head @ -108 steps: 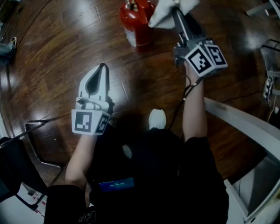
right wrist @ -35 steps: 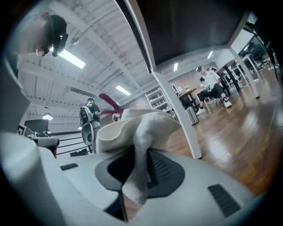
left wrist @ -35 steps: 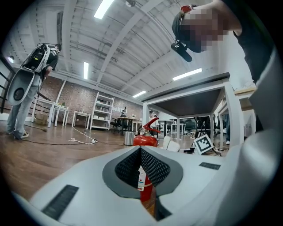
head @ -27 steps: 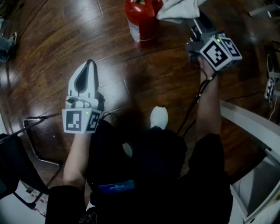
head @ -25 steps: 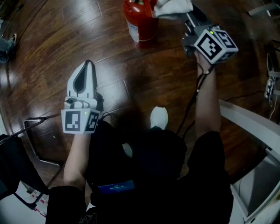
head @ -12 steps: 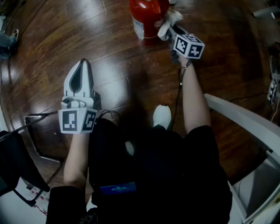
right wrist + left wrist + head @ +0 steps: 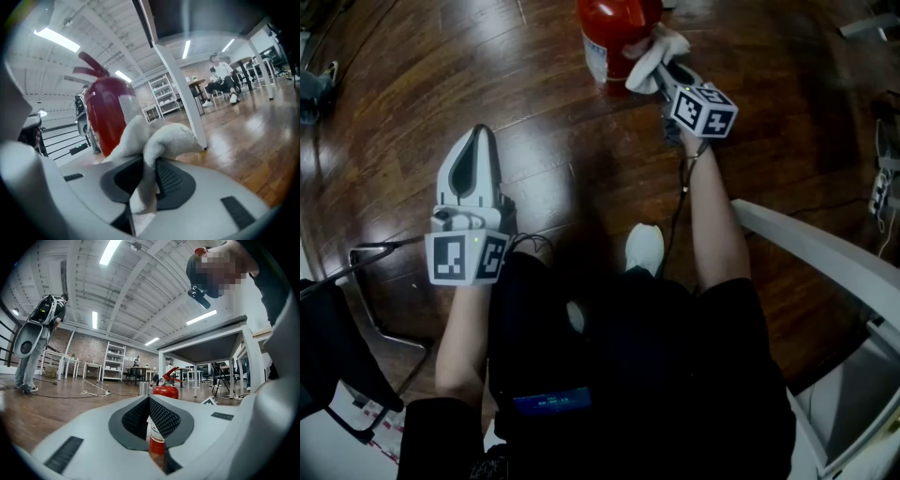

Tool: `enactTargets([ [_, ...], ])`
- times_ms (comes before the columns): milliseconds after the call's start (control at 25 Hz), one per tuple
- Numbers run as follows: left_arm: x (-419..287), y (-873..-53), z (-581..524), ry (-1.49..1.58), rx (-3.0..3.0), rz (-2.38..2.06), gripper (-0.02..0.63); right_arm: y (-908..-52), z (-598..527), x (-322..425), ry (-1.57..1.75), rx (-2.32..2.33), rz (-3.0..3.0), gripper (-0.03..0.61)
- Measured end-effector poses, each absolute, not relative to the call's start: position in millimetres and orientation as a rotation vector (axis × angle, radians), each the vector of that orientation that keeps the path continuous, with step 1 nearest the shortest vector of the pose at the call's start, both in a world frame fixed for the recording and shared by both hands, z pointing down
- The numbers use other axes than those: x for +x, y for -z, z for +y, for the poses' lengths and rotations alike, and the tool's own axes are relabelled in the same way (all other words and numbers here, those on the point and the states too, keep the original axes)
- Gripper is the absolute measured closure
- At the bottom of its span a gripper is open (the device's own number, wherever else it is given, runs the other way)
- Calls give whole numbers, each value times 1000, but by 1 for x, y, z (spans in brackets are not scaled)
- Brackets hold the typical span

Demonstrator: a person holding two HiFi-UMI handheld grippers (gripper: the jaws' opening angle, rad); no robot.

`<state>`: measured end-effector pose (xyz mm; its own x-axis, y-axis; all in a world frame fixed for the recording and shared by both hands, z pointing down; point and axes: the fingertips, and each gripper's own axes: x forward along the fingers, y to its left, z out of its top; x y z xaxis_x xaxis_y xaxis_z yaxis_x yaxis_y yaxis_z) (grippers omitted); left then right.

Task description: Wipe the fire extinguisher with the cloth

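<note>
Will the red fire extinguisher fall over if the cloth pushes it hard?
Probably not from gentle wiping: the fire extinguisher looks like a stout metal cylinder standing upright, so it is likely heavy. A hard shove up high might tip it.

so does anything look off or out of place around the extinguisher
Nothing stands out. The fire extinguisher stands upright on the wood floor, with no spill or damage showing. The right tool is shut on the cloth, bunched at the extinguisher's side. The left tool is shut and empty, away from it.
</note>
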<state>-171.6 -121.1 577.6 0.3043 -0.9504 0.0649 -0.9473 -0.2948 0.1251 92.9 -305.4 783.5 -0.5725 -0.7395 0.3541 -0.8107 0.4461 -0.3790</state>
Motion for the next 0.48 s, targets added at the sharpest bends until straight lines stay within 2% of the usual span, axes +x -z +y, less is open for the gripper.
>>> enactTargets([
  [240,-176,-572,-123,50,2420,-1783,611,-663,-305,94,-607,1472,-2777,494],
  [480,-180,-557,-127,64,2439,-1789,611,-597,-264,94,-504,1425,-2957,494],
])
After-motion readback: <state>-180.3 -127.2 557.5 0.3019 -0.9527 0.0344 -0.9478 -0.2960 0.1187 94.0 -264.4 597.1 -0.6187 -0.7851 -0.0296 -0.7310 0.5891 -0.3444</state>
